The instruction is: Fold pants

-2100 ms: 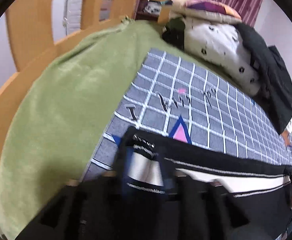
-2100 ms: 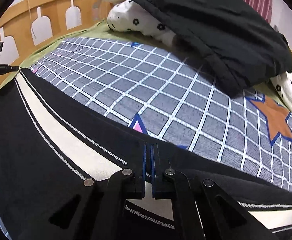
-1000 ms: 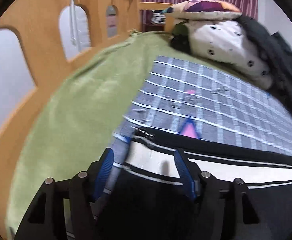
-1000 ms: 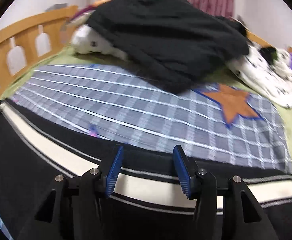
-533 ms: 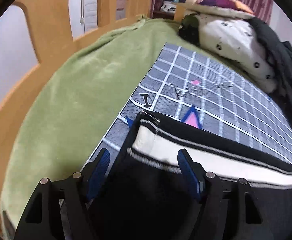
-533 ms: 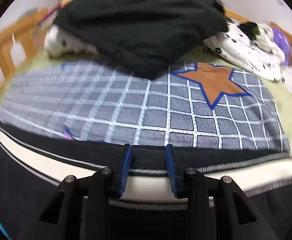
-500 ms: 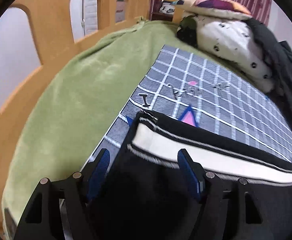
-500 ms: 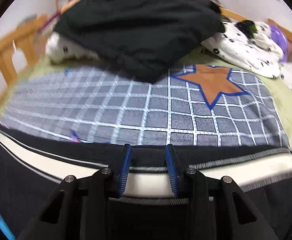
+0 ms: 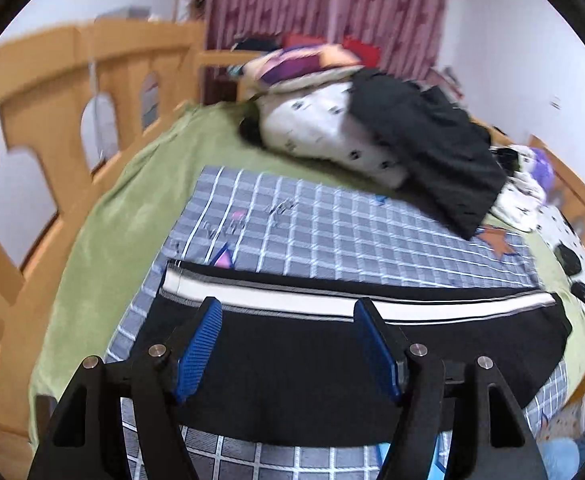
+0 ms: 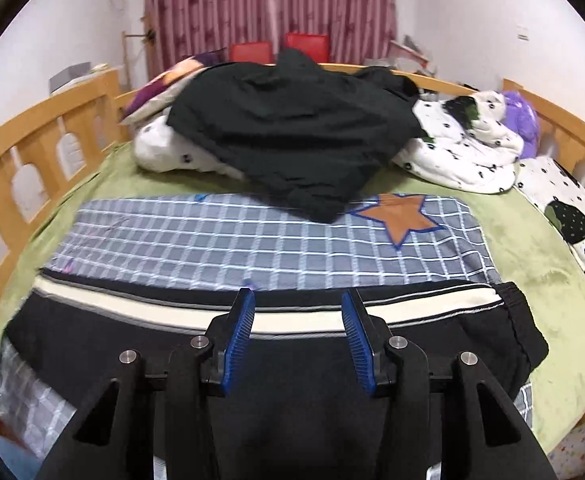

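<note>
Pants (image 9: 292, 364): black, with a cream side stripe edged in grey; lying folded in a long flat band across the grid-patterned blanket (image 9: 332, 232) on the bed, under and just ahead of both claws. Compared with half a second ago, both views take in far more of the bed and the pants look smaller and lower, lying free of either claw.

Left claw (image 9: 288, 344): jaws well apart, nothing between the blue pads, clear above the cloth near the hem end.

Right claw (image 10: 298, 340): jaws parted and empty, having just been opening a little; no cloth between the pads; it hangs over the stripe.

Beyond the claws: orange star patch (image 10: 396, 216) on the blanket, black garment (image 10: 292, 136) heaped over a white spotted quilt (image 10: 460, 156), green sheet (image 9: 132, 200), wooden bed rail (image 9: 52, 120), pink curtain (image 10: 268, 4).
</note>
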`<state>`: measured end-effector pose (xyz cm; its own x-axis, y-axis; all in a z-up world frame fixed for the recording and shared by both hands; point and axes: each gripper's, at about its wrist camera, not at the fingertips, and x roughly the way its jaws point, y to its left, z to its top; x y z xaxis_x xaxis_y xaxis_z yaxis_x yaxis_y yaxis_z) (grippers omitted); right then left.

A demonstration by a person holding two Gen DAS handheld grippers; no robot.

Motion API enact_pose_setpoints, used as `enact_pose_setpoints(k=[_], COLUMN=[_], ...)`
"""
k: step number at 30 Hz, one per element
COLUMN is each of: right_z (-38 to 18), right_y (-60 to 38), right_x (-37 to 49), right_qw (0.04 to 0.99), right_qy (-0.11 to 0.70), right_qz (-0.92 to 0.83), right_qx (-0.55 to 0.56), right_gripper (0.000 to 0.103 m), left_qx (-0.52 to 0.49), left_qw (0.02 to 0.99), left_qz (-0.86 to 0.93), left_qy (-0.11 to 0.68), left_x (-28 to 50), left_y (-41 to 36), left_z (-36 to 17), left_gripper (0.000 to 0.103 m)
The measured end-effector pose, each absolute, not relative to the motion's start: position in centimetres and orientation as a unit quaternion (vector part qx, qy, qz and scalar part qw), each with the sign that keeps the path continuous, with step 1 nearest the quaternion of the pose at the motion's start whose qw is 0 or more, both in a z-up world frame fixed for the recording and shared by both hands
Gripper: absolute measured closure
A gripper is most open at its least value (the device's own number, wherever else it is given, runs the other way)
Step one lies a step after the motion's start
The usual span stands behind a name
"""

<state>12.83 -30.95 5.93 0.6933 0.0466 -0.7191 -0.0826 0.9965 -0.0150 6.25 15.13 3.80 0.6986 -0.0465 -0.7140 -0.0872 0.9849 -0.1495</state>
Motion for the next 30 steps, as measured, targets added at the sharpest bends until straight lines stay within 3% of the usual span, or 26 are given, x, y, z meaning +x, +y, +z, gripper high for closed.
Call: enact_pose_setpoints(k=[3, 7, 15, 21, 27, 30], right_z=[7.7, 7.6, 0.3, -1.8, -3.1, -4.1], right_y=[-28.0, -25.2, -24.3, -23.8, -26.4, -28.5], right_x=[10.9, 9.3, 8.5, 8.4, 8.0, 8.0], right_qw=[0.922, 0.919, 0.908, 0.904, 0.902, 0.898], right_qy=[0.381, 0.382, 0.414, 0.411, 0.413, 0.427], right_qz=[0.059, 0.082, 0.057, -0.013, -0.035, -0.04], right_qx=[-0.04, -0.054, -0.039, -0.117, -0.116, -0.104], right_gripper=[0.057, 0.057, 0.056, 0.056, 0.056, 0.056], left_qx=[-0.071, -0.094, -0.245, -0.288, -0.344, -0.351], left_qw=[0.923, 0.915, 0.875, 0.859, 0.845, 0.841], left_qz=[0.008, 0.014, -0.008, 0.033, 0.049, 0.07], left_qy=[0.378, 0.393, 0.417, 0.423, 0.405, 0.405], left_x=[5.0, 3.3, -2.2, -1.9, 1.6, 3.1], left_y=[14.5, 15.8, 21.9, 25.3, 28.1, 28.7], left_z=[5.1, 3.0, -9.1, -15.8, -16.7, -16.9], left_gripper=[0.036, 0.036, 0.036, 0.038, 0.038, 0.045])
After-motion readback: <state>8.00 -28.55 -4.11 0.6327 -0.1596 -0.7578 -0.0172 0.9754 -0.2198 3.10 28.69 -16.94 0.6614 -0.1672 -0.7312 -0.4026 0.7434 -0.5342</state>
